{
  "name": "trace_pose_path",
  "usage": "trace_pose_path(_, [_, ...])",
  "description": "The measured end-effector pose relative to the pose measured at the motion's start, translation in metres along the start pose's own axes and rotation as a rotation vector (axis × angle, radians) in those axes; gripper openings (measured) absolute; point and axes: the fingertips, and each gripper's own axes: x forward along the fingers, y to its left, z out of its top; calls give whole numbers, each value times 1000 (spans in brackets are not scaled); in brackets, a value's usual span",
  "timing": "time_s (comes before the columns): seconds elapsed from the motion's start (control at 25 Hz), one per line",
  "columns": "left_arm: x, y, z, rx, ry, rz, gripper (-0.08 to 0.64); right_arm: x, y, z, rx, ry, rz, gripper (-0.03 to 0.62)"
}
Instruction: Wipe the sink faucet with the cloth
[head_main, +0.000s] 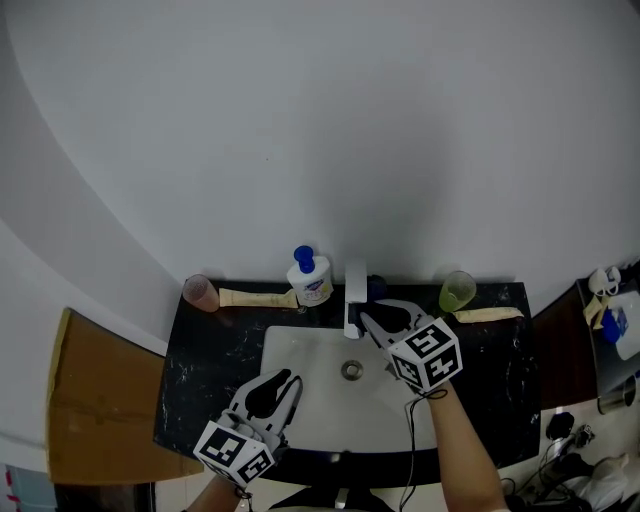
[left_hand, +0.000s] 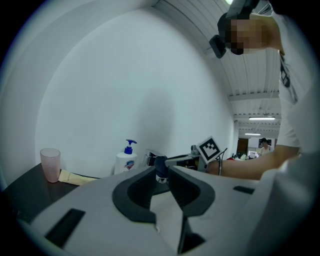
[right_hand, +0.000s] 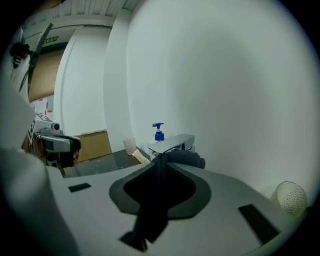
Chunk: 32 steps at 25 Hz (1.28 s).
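Note:
The chrome faucet (head_main: 354, 292) stands at the back rim of the white sink (head_main: 300, 345). My right gripper (head_main: 366, 318) reaches to the faucet's right side, shut on a dark cloth (head_main: 376, 289). In the right gripper view the cloth (right_hand: 189, 159) bunches past the tips of that gripper (right_hand: 162, 161), just under the faucet's flat spout (right_hand: 173, 142), and a strip of it hangs back between the jaws. My left gripper (head_main: 293, 380) hovers over the basin's front left, narrowly open and holding nothing. In its own view the left gripper (left_hand: 160, 172) points at the faucet (left_hand: 151, 157).
On the black counter (head_main: 205, 360) stand a pink cup (head_main: 200, 292), a soap pump bottle (head_main: 310, 278) and a green cup (head_main: 457, 291), with flat tubes (head_main: 258, 297) lying beside them. A cardboard box (head_main: 100, 400) sits to the left. The drain (head_main: 351, 370) is mid-basin.

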Motion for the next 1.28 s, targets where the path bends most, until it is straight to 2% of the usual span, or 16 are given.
trace_pose_path(0.08, [0, -2, 1, -3, -5, -2, 77, -13, 12, -7, 36, -4, 51, 71])
trace_pose_path(0.16, [-1, -2, 2, -4, -11, -3, 78, -27, 33, -21, 69, -7, 137, 71])
trace_pose_path(0.24, [-2, -1, 1, -5, -10, -3, 77, -33, 57, -48, 52, 44, 210, 71])
trace_pose_path(0.32, [-3, -1, -1, -5, -6, -1, 77, -30, 73, -81, 42, 123, 243, 71])
trace_pose_path(0.44, [-6, -1, -1, -3, -4, 2, 77, -18, 70, -108, 88, 149, 188, 71])
trace_pose_path(0.52, [-8, 0, -1, -1, -3, 5, 77, -11, 64, -103, 119, 112, 150, 71])
trace_pose_path(0.64, [-11, 3, -3, 1, 3, 12, 77, 5, 59, -91, 98, 83, 109, 71])
trace_pose_path(0.72, [-11, 3, -5, 0, 10, 11, 77, 20, 42, -94, 110, 77, 55, 71])
trace_pose_path(0.84, [-9, -3, -5, 3, 11, 0, 77, 30, 5, -92, 187, 15, -3, 71])
trace_pose_path(0.92, [-10, -5, -4, 7, 9, -2, 77, 31, -6, -79, 152, -32, -2, 71])
trace_pose_path(1.0, [-12, -2, -4, 9, 10, 5, 77, 31, -5, -71, 68, -47, 23, 71])
trace_pose_path(1.16, [-17, 5, -3, 7, 12, 19, 77, 11, 25, -72, -123, -28, 95, 71])
trace_pose_path(1.28, [-19, 8, -3, 9, 12, 24, 77, -3, 47, -83, -189, 8, 158, 71])
